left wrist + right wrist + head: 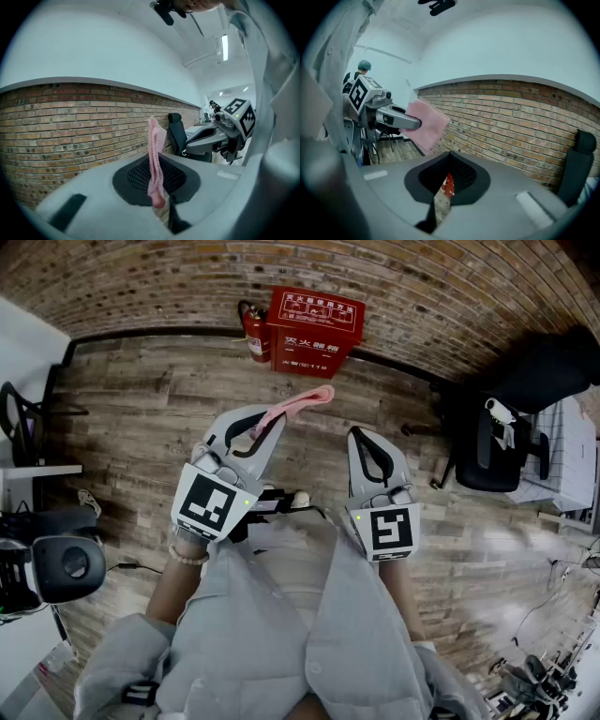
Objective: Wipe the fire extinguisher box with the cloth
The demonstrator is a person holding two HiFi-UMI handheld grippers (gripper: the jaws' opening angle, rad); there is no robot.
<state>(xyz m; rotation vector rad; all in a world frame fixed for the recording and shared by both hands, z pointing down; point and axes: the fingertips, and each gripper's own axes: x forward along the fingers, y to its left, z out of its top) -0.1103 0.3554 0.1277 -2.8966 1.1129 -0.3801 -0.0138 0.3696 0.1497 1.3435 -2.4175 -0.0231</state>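
Observation:
The red fire extinguisher box (pixel 314 329) stands on the wooden floor against the brick wall, with a red extinguisher (pixel 255 334) at its left side. My left gripper (pixel 269 424) is shut on a pink cloth (pixel 300 403), held in the air short of the box. In the left gripper view the cloth (pixel 154 150) hangs pinched edge-on between the jaws (pixel 158 187). My right gripper (pixel 361 437) is level with the left, shut and holding nothing. A sliver of the red box (pixel 448 184) shows through the slit of its jaws (pixel 445 187). The right gripper view also shows the left gripper (pixel 393 119) with the cloth (pixel 425 124).
A black office chair (pixel 502 442) stands at the right near a desk with cables. Another dark chair (pixel 66 568) and a white desk (pixel 37 470) are at the left. A person with a cap (pixel 358 70) stands far behind the left gripper.

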